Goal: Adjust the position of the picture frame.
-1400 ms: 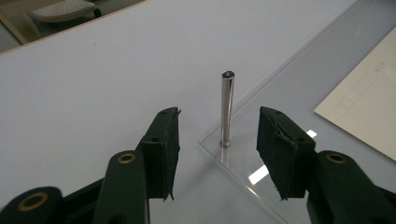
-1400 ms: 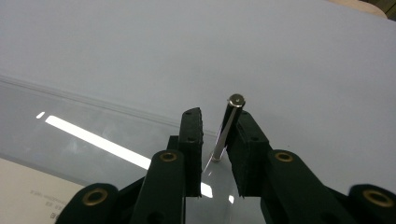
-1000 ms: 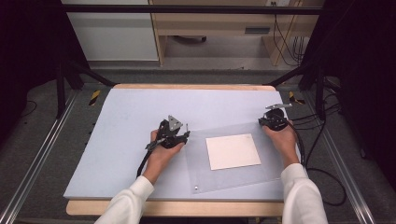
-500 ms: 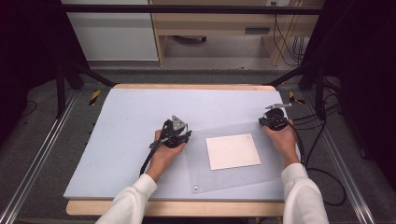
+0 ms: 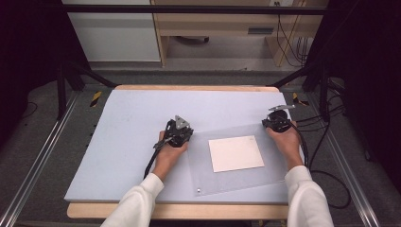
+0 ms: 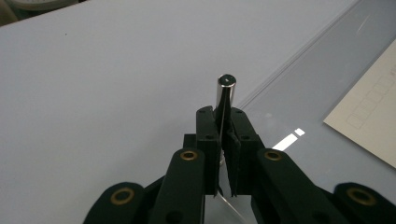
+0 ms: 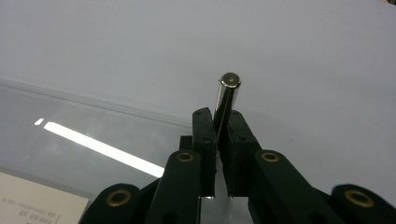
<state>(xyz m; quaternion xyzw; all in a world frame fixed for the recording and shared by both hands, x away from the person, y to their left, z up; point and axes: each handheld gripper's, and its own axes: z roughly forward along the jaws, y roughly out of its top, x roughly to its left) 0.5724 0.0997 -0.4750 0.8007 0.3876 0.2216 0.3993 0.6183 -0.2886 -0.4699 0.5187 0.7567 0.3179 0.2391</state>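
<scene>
A clear plastic sheet [image 5: 239,182] lies on the pale blue table mat [image 5: 137,118], with a white paper [image 5: 235,152] at its middle. Short metal pins stand at its corners. My left gripper [image 5: 184,129] [image 6: 223,116] is at the sheet's far left corner; its jaws have just been closing and now clamp a metal pin [image 6: 227,91]. At the far right corner my right gripper [image 5: 277,122] [image 7: 221,119] is shut on another metal pin [image 7: 229,91]. Both pins stand upright between the black pads.
A third small pin [image 5: 199,190] stands at the sheet's near left corner. The mat lies on a wooden table [image 5: 189,210]. Black frame posts and cables [image 5: 326,137] flank the right side, and metal rails [image 5: 33,170] run along the left.
My left gripper has edged slightly right, toward the sheet's corner. The right hand, sheet and paper have kept their places.
</scene>
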